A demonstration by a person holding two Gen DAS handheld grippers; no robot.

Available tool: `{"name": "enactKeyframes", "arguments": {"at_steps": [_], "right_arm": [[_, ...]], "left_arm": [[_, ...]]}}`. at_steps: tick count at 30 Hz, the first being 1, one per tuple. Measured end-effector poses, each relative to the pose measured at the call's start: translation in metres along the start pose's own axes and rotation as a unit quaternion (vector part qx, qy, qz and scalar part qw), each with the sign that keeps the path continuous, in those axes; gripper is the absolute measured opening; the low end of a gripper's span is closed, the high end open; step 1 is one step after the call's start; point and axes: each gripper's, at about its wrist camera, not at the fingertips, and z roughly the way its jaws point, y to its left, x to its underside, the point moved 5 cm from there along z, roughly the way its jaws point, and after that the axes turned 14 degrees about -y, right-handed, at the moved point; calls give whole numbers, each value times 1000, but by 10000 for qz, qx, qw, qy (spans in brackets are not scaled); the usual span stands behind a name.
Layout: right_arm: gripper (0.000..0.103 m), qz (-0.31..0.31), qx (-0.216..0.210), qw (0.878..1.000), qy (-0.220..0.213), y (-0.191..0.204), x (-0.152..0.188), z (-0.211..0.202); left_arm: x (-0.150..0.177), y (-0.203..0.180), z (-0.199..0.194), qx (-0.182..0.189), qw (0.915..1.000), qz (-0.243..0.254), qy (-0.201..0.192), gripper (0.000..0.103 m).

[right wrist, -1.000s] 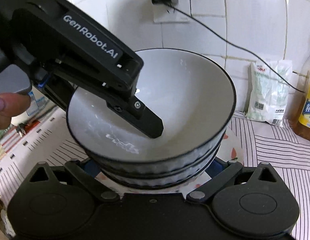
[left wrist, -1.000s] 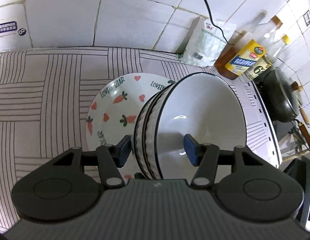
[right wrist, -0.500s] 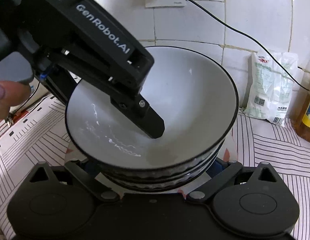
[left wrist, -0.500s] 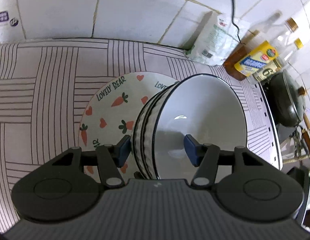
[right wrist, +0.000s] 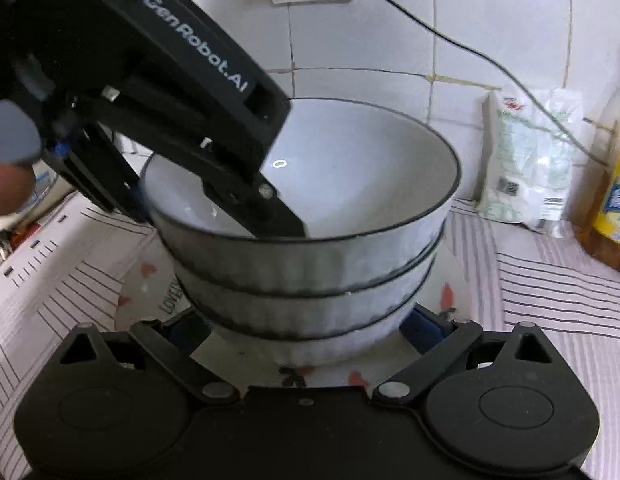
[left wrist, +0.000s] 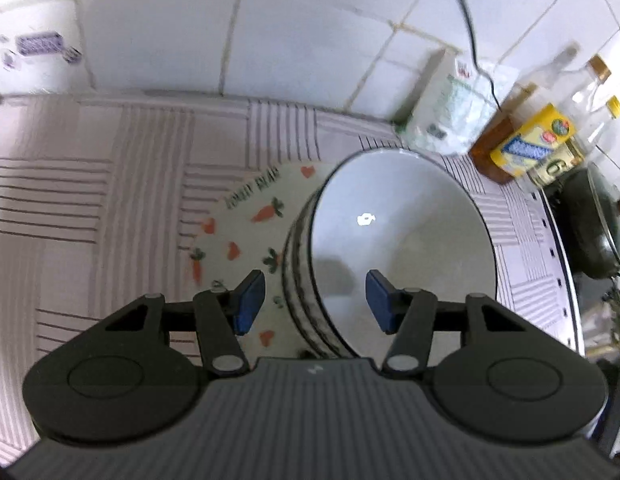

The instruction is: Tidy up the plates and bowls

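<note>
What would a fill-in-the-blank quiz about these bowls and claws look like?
1. The stack is made of ___ bowls.
2. Beneath it lies a plate painted with hearts and ___.
3. One finger of the left claw reaches ___ the top bowl, while the other stays outside its wall.

Missing words: three; carrots; inside
</note>
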Motion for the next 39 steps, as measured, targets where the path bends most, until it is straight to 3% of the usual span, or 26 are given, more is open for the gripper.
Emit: {"name": "enactKeyframes", "arguments": {"at_steps": [4,9,12,14,23,25,31,34,39], "right_arm": [[101,148,192,9997,-66,1,-4,-31],[102,161,538,9984,-92,-6,-7,-72],[102,166,1129,9931,284,-11,-2,-81],[102,123,1288,9906,432,-15,-4,-89],[103,70,1278,9905,497,-20,-28,-148],[102,-25,1557,9854,691,-21,-35,-158],[103,167,1551,9848,765,-22,-59,-189],[103,384,1562,9825,944,-24,-67,-202],[103,816,1380,9826,943,-27,-76,-227]], "left_arm": [[1,3,-28,-128,9995,-138,-264,56],[5,-6,-74,-410,9975,190,-549,60],[11,-14,-108,-468,9956,305,-754,63],[15,-19,-127,-453,9952,330,-799,63],[40,-24,-182,-710,9921,436,-941,64],[46,-25,-193,-792,9910,503,-958,68],[57,-31,-223,-776,9903,502,-1039,87],[59,-37,-241,-995,9846,696,-1261,97],[62,-43,-263,-1331,9783,914,-1296,102]]}}
